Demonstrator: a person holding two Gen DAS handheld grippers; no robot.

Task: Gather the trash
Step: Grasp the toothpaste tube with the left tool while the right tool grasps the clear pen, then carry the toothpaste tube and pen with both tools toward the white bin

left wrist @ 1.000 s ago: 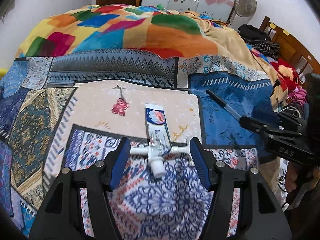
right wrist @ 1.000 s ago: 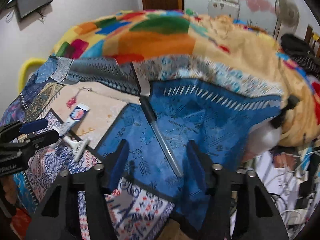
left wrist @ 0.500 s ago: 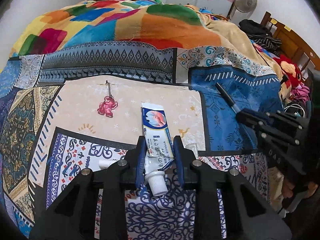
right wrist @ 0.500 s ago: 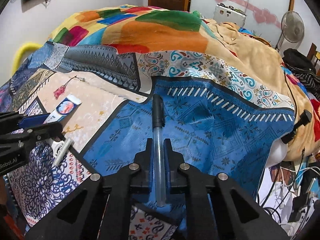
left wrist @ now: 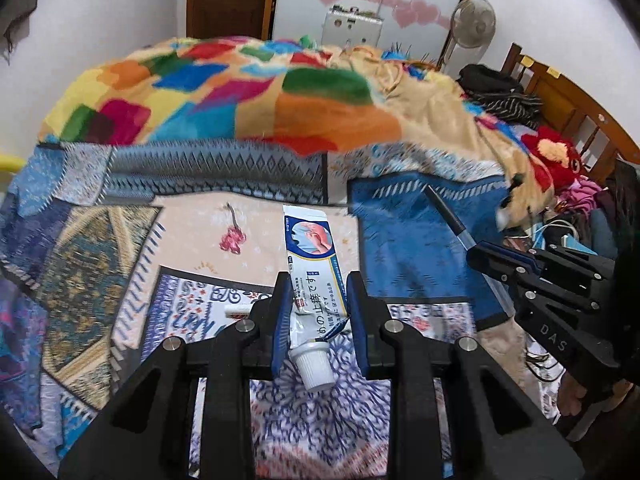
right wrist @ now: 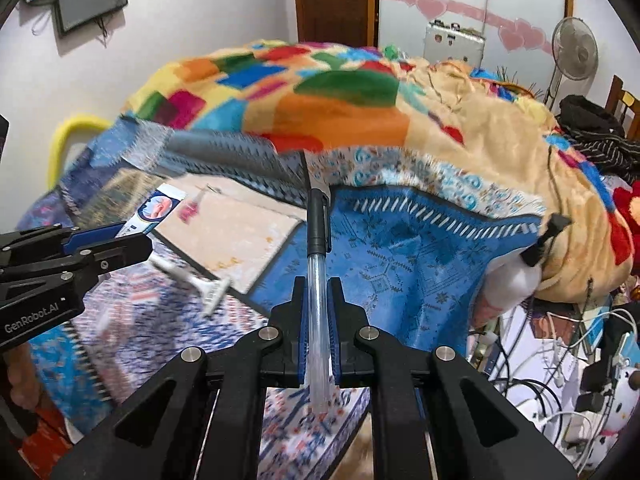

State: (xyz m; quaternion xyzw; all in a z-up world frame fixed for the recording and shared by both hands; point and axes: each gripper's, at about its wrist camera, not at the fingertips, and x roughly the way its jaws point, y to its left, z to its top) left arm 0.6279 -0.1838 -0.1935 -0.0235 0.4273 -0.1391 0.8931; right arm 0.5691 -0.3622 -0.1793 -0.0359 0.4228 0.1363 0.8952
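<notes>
Your left tongs [left wrist: 318, 312] are clamped on the tube [left wrist: 310, 272], pads pressing its lower body just above the white cap; the flat printed end sticks out ahead of the tips, clear of the bedspread [left wrist: 256, 232]. These jaws have just been closing, and the tube is between them. Your right tongs [right wrist: 318, 312] are pinched tight on the pen [right wrist: 318, 264]; its clear barrel runs between the pads and the black cap points out past the tips. These jaws too have just closed, with the pen between them. A razor [right wrist: 208, 284] lies on the bedspread between the two tongs, nearer the left pair. A pink charm [left wrist: 232, 238] lies ahead and left of your left tongs, well apart from them.
</notes>
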